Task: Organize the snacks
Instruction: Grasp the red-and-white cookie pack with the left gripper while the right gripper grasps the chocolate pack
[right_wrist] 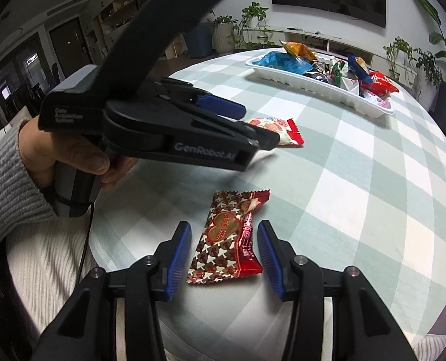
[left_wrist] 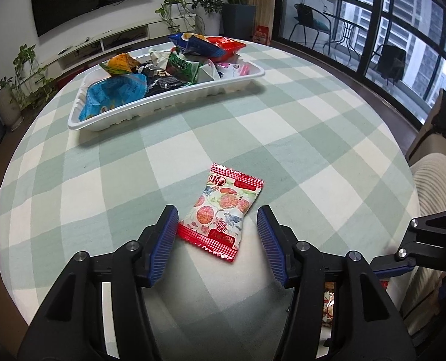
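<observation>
A white-and-red floral snack packet (left_wrist: 223, 210) lies flat on the checked tablecloth. My left gripper (left_wrist: 216, 212) is open around it, and the left pad (left_wrist: 165, 234) sits close by the packet's near corner. A dark red packet with stars and a heart (right_wrist: 226, 234) lies between the blue pads of my right gripper (right_wrist: 223, 225), which is open with a gap on each side. The right wrist view also shows the left gripper (right_wrist: 254, 124) over the floral packet (right_wrist: 283, 129). A white tray (left_wrist: 168, 108) (right_wrist: 328, 90) heaped with several snack bags stands farther back.
The round table (left_wrist: 313, 126) wears a green-and-white checked cloth. A person's hand (right_wrist: 72, 156) in a grey sleeve holds the left gripper. A cream chair (left_wrist: 433, 180) stands at the table's right edge. A TV, potted plants and glass doors line the room behind.
</observation>
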A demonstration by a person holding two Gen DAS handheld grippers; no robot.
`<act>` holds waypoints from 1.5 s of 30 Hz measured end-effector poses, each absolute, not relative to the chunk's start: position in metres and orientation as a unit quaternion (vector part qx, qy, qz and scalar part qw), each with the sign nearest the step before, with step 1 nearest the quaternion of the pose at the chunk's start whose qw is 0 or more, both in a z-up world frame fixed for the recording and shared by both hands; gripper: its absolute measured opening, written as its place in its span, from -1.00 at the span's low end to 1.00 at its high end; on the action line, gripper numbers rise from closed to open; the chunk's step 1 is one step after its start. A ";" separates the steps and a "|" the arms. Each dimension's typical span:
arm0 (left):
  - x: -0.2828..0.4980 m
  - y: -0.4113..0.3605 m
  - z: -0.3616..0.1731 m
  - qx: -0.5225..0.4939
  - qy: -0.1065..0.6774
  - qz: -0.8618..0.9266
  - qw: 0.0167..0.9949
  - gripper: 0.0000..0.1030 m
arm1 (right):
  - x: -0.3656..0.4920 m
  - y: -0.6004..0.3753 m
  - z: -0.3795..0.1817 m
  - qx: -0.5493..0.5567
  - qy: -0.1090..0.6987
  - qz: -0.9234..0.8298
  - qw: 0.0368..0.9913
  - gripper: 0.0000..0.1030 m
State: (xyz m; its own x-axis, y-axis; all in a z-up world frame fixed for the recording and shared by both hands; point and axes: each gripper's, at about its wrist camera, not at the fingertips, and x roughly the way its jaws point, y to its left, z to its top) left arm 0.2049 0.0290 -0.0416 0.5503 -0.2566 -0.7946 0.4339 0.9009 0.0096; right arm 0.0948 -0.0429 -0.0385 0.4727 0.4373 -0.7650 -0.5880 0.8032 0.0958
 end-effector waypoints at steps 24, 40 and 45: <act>0.224 0.026 -0.047 0.125 0.436 -0.233 0.860 0.03 | 0.089 -0.033 -0.041 -0.123 0.403 0.291 0.859 -0.13; 0.225 0.018 -0.053 0.116 0.442 -0.248 0.854 -0.32 | 0.086 -0.035 -0.040 -0.128 0.396 0.290 0.862 -0.21; 0.220 0.019 -0.051 0.103 0.438 -0.247 0.858 -0.35 | 0.089 -0.045 -0.036 -0.090 0.398 0.296 0.864 -0.36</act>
State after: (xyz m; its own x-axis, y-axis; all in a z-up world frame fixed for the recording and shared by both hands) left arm 0.2199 0.0194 -0.0512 0.4945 -0.3332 -0.8028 0.5136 0.8572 -0.0394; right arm 0.0891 -0.0447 -0.0355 0.5078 0.4393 -0.7410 -0.5820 0.8091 0.0808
